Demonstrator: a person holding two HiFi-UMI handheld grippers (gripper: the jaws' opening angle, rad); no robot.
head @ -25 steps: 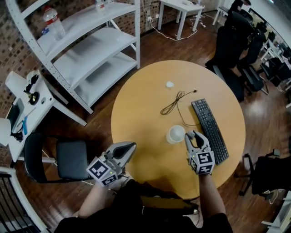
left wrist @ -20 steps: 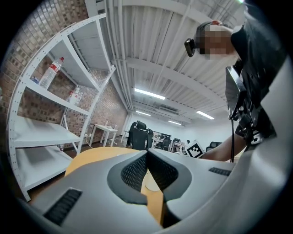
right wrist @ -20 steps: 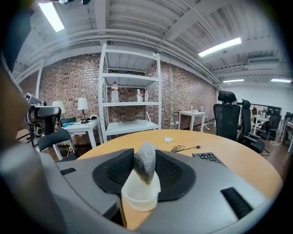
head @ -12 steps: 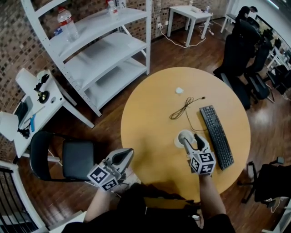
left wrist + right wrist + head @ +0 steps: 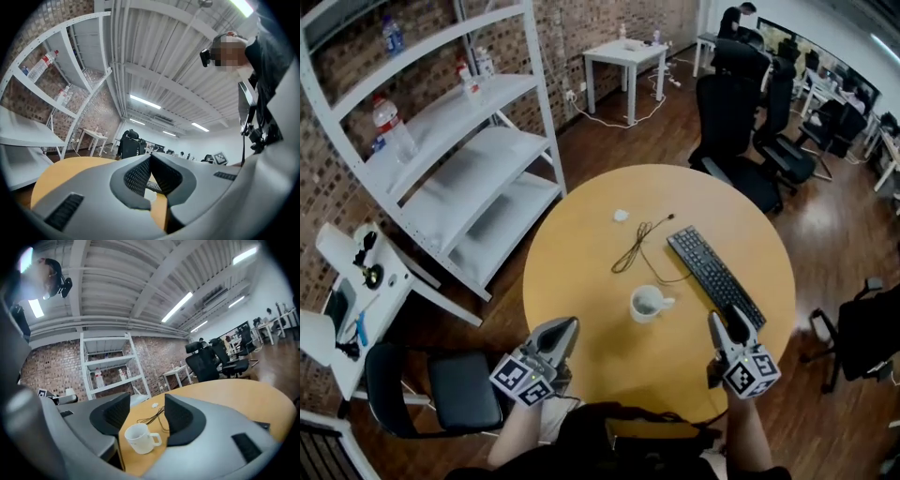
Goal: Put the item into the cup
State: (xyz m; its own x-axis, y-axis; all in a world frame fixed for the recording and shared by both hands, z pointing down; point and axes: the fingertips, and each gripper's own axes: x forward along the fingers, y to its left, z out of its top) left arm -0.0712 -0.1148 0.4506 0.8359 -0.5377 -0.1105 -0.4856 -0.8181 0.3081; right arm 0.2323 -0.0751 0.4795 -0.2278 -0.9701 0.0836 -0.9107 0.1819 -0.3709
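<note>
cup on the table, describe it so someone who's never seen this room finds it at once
Start at the round wooden table in the middle of the room. Near its centre, next to the black keyboard and the loose cable, stands the cup. It is white and upright, with its handle toward the keyboard; the only other white thing, a small lump beyond the cable, is far smaller.

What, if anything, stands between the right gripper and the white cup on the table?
Nothing visible does. Only bare table lies between the right gripper, whose empty jaws are closing, and the cup. The keyboard lies alongside that path, not across it.
</note>
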